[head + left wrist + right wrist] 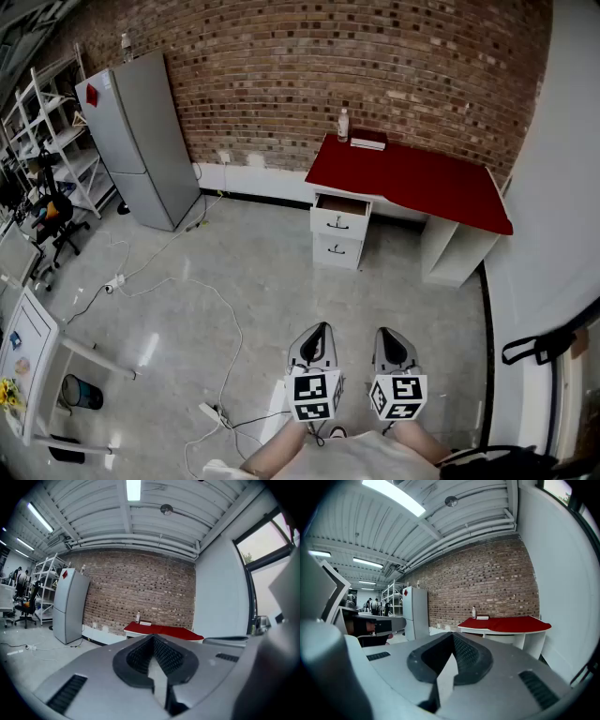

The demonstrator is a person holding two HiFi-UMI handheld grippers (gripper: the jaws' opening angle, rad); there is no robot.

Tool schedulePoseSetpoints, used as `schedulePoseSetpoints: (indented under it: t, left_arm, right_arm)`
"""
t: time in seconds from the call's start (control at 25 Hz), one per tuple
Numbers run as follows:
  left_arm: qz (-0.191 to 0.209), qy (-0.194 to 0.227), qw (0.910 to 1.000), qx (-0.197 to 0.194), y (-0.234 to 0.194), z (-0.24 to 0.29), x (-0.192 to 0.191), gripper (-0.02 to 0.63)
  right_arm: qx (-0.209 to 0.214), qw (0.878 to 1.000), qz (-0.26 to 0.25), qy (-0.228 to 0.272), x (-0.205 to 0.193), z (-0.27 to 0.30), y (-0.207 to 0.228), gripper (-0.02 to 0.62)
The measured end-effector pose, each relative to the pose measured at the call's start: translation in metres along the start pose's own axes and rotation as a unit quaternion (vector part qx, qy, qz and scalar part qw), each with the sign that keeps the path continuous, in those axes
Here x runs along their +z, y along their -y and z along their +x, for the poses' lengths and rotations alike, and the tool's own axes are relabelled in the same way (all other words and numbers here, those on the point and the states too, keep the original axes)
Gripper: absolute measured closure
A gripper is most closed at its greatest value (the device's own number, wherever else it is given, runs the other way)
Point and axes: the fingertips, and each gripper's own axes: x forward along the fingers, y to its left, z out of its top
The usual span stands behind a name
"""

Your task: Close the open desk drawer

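The person holds the left gripper [320, 330] and the right gripper [389, 334] low in front of the body, side by side, near each other but not touching, both pointing forward. Each marker cube [316, 396] faces up toward the head. Bare forearms [279, 456] reach in from the bottom edge. The left gripper's fingers [169, 656] are pressed together with nothing between them, and the right gripper's fingers [467, 655] are likewise closed and empty.

It looks like a workshop room — a brick wall [375, 56], a red desk [412, 178], a grey fridge [141, 136], metal shelves [47, 131] and cables [187, 309] on the floor.
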Motion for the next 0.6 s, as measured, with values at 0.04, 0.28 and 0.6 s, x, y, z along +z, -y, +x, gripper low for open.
schedulePoseSetpoints:
  t: [0.04,0.28,0.6]
  left_arm:
    - [-0.002,-0.001,1.0000,-0.001,-0.001,0.000,0.000,0.607]
    - [-0.002,-0.004,1.0000,-0.002,-0.006,0.006,-0.001,0.607]
    - [-0.007,-0.011,0.9998,-0.016,-0.021,0.018,-0.003,0.607]
  right_arm:
    - [0.000,1.000,0.000,0.000,0.001,0.001,-0.001,0.598]
    - [-0.001,1.000,0.004,0.002,0.001,0.006,-0.003,0.598]
    - [-0.004,1.000,0.024,0.015,0.003,0.022,-0.013,0.597]
